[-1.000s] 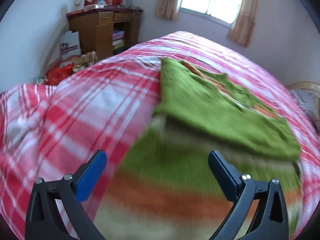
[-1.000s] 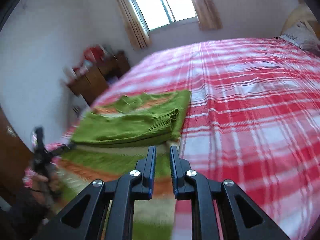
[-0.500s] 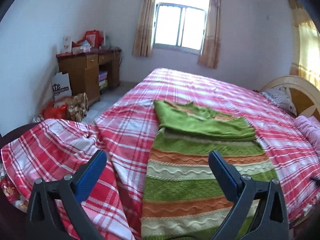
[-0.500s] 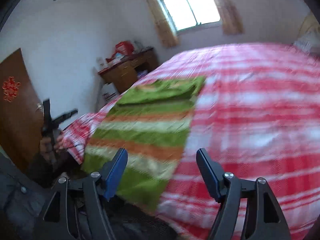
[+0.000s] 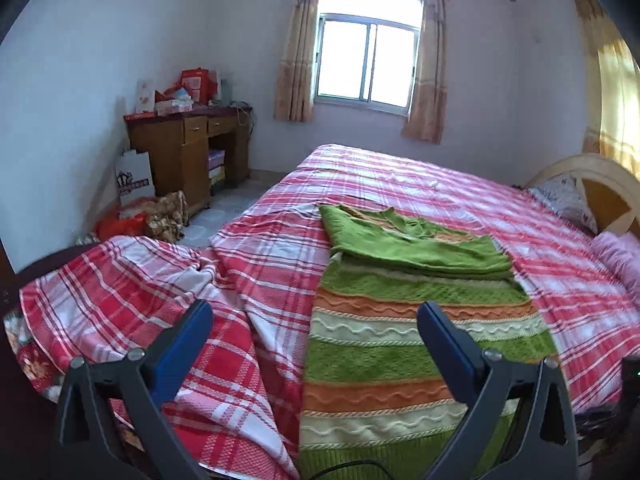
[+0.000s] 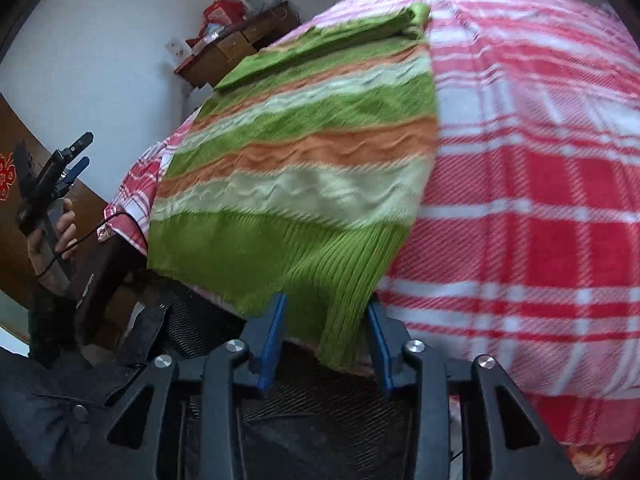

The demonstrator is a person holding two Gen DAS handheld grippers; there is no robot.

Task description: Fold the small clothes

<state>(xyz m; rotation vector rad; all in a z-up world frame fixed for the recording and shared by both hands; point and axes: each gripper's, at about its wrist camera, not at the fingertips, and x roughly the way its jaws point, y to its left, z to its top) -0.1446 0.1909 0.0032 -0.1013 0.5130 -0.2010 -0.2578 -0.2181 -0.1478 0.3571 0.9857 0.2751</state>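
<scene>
A knitted sweater with green, orange and cream stripes (image 5: pixel 400 344) lies on a bed with a red plaid cover (image 5: pixel 420 188); its top part is folded over it. Its ribbed green hem (image 6: pixel 288 268) hangs over the near bed edge. My left gripper (image 5: pixel 316 332) is open and empty, held back from the bed; it also shows at the left of the right wrist view (image 6: pixel 60 172). My right gripper (image 6: pixel 324 320) is open, its blue fingers (image 6: pixel 272 332) on either side of the hem's right corner, which sits between the jaws.
A wooden desk (image 5: pixel 188 152) with boxes stands by the left wall. Bags and clutter (image 5: pixel 148 216) lie on the floor beside it. A window with curtains (image 5: pixel 368 64) is at the back. A headboard (image 5: pixel 592 188) and pillows are at the right.
Both grippers pulled back from the folded top part to the near bed edge. The right gripper went from shut to open and came down around the hem's corner.
</scene>
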